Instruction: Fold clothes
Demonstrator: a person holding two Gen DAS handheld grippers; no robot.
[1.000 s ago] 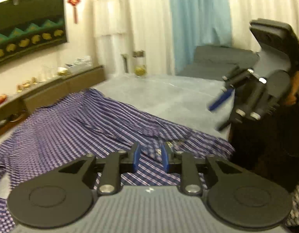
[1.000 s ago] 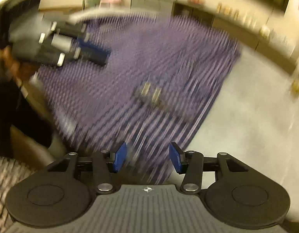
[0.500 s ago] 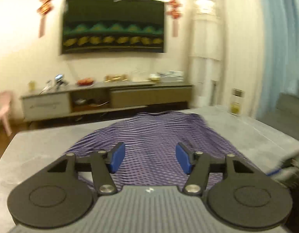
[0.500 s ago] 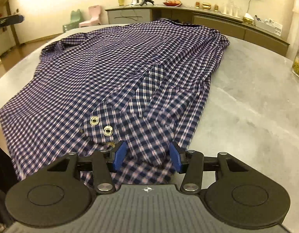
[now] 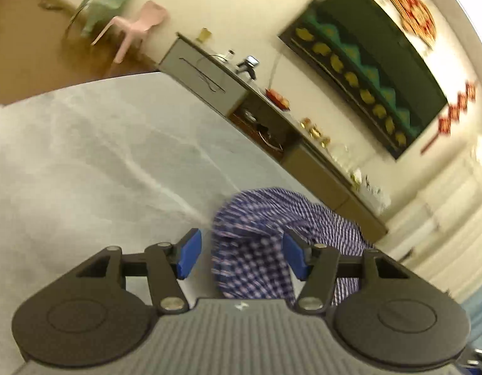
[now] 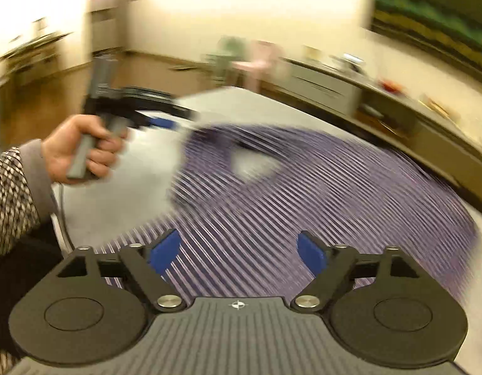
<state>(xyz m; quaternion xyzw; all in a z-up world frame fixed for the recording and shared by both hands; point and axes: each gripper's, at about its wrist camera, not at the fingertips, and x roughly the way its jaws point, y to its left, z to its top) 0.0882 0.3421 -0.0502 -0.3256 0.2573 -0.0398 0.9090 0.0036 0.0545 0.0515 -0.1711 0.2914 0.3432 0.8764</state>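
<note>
Since half a second ago the left gripper [image 5: 241,257] has swung left; both it and the right gripper [image 6: 237,251] stay spread, empty. The checked shirt [image 6: 319,193] lies on the grey table [image 5: 84,162], whose left half is bare to its far edge.

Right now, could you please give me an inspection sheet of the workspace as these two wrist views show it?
Surface: grey table, bare on the left gripper's side.
Job's things: purple checked shirt lying rumpled on the table; blurred in the right wrist view, fold state unclear.
Clutter: nothing seen on the table besides the shirt.
Grippers: left gripper open, shirt edge between its fingers, ungrasped; held by a hand. Right gripper open above the shirt.
Cables: a thin cord hangs below the hand.
Surroundings: low cabinet with small items, wall screen, pink chair, green chair.
</note>
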